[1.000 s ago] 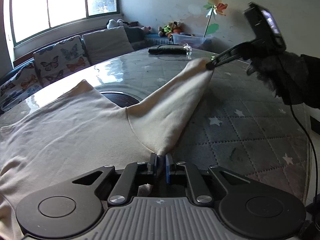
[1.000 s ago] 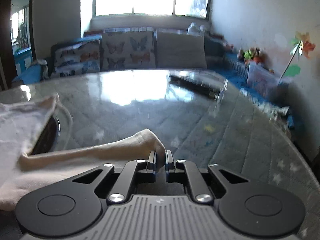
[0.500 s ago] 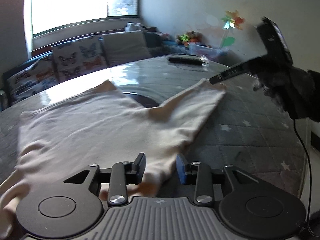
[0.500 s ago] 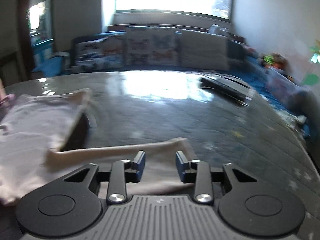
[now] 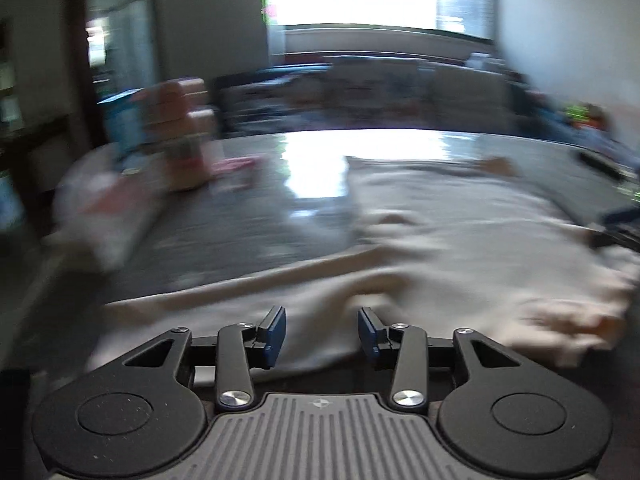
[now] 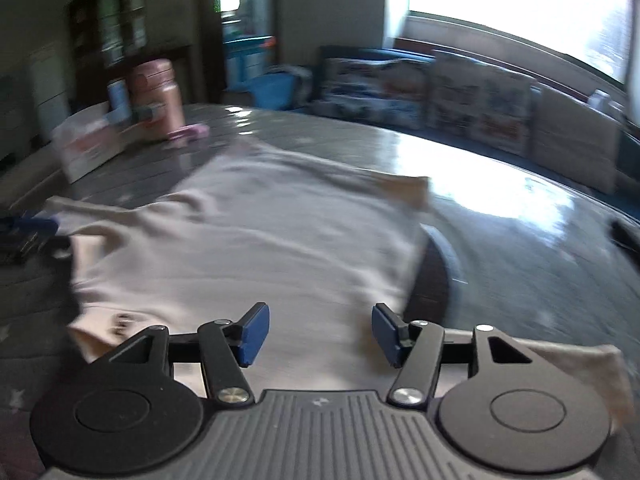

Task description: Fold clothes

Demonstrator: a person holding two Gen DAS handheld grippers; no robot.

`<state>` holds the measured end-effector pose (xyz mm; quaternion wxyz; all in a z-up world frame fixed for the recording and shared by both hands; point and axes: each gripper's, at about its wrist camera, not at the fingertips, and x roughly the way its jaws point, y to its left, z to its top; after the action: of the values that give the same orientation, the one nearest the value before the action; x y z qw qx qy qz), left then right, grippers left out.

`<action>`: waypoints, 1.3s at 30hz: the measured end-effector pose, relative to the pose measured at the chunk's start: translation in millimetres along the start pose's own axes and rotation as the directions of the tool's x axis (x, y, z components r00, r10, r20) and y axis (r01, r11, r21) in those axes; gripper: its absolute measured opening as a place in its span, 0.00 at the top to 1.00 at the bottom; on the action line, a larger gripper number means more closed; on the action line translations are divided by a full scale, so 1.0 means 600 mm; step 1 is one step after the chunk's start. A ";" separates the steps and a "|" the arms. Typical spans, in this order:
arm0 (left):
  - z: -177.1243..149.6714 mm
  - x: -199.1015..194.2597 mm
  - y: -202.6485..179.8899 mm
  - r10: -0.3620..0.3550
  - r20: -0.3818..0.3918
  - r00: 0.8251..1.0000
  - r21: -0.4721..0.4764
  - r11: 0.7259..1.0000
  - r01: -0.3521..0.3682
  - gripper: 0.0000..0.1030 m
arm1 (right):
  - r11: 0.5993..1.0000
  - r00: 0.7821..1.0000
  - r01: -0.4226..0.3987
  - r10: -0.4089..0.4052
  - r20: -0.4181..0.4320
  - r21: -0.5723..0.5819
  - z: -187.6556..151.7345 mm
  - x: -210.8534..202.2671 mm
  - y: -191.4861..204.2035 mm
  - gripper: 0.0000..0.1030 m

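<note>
A cream long-sleeved garment (image 5: pixel 440 240) lies spread on the grey star-patterned table (image 5: pixel 240 232); in the right wrist view the same garment (image 6: pixel 260 240) fills the middle. My left gripper (image 5: pixel 322 334) hovers over the garment's near edge, its jaws opening, nothing pinched between the blue pads. My right gripper (image 6: pixel 320 334) hangs over the cloth too, jaws opening wide and free of the fabric. The tip of the right gripper (image 5: pixel 616 226) shows at the right edge of the left wrist view. The left gripper's tip (image 6: pixel 24 236) shows at the left edge of the right wrist view. Both views are motion-blurred.
A pink bottle (image 6: pixel 158 96) and a white box (image 6: pixel 86 146) stand at the table's far left, beside a small pink item (image 6: pixel 190 133). A dark round disc (image 6: pixel 434 276) lies partly under the garment. A dark flat object (image 6: pixel 624 234) sits at the right. Cushions (image 6: pixel 476 100) line a sofa under the window.
Both grippers went from shut on the sleeve to open and let the cloth go. Both swung to the left, so the views now face the garment's body and the bottle side of the table.
</note>
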<state>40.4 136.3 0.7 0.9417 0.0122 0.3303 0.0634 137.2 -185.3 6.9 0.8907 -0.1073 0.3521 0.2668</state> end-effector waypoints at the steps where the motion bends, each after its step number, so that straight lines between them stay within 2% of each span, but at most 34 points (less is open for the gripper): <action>1: -0.002 0.002 0.019 0.042 -0.003 0.999 -0.024 0.999 -0.042 0.54 | 0.999 0.999 -0.032 0.032 -0.003 -0.028 0.006 0.004 0.022 0.44; 4: -0.007 0.006 0.075 0.157 -0.018 0.987 -0.093 0.983 -0.158 0.50 | 0.989 0.994 -0.110 0.110 -0.010 -0.096 0.016 0.009 0.071 0.44; 7: -0.016 0.009 0.122 0.202 -0.043 0.978 -0.147 0.967 -0.206 0.47 | 0.967 0.983 -0.182 0.181 -0.024 -0.177 0.022 0.011 0.125 0.44; 11: -0.026 0.011 0.149 0.204 -0.062 0.977 -0.180 0.961 -0.212 0.47 | 0.924 0.965 -0.262 0.258 -0.054 -0.278 0.021 0.018 0.193 0.44; 17: -0.036 0.017 0.160 0.168 -0.079 0.983 -0.220 0.958 -0.182 0.49 | 0.878 0.952 -0.305 0.297 -0.079 -0.369 0.018 0.041 0.264 0.48; 20: -0.037 0.017 0.165 0.147 -0.076 0.986 -0.240 0.957 -0.162 0.55 | 0.862 0.953 -0.299 0.288 -0.090 -0.410 0.012 0.052 0.288 0.52; 22: -0.035 0.017 0.168 0.134 -0.072 0.988 -0.246 0.958 -0.148 0.76 | 0.859 0.955 -0.293 0.281 -0.093 -0.419 0.009 0.060 0.295 0.58; 24: -0.032 0.019 0.169 0.116 -0.069 0.991 -0.249 0.960 -0.130 0.88 | 0.861 0.955 -0.295 0.281 -0.097 -0.415 0.008 0.067 0.297 0.62; 25: -0.030 0.020 0.168 0.114 -0.068 0.991 -0.243 0.962 -0.127 0.91 | 0.862 0.954 -0.298 0.283 -0.098 -0.410 0.009 0.070 0.298 0.64; 27: -0.023 0.023 0.162 0.125 -0.060 0.990 -0.216 0.967 -0.135 0.92 | 0.866 0.954 -0.299 0.285 -0.095 -0.402 0.011 0.073 0.298 0.71; 28: -0.019 0.024 0.160 0.131 -0.053 0.990 -0.202 0.969 -0.139 0.92 | 0.868 0.954 -0.299 0.286 -0.094 -0.397 0.012 0.075 0.298 0.80; 30: -0.006 0.023 0.155 0.149 -0.030 0.988 -0.174 0.973 -0.152 0.92 | 0.870 0.955 -0.296 0.283 -0.093 -0.394 0.014 0.075 0.296 0.85; 31: 0.002 0.020 0.153 0.158 -0.013 0.987 -0.160 0.974 -0.158 0.92 | 0.870 0.954 -0.298 0.287 -0.088 -0.392 0.014 0.072 0.293 0.93; 37: 0.056 -0.001 0.148 0.182 0.099 0.978 -0.097 0.980 -0.173 0.92 | 0.859 0.949 -0.312 0.305 -0.084 -0.406 0.020 0.047 0.285 0.95; 39: 0.059 0.007 0.147 0.195 0.093 0.976 -0.078 0.979 -0.188 0.92 | 0.847 0.946 -0.318 0.311 -0.088 -0.425 0.017 0.042 0.289 0.95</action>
<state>55.8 224.9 31.7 0.9464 0.0148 0.2776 0.1645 62.8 -26.6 -3.7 0.7856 -0.2458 0.3037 0.4797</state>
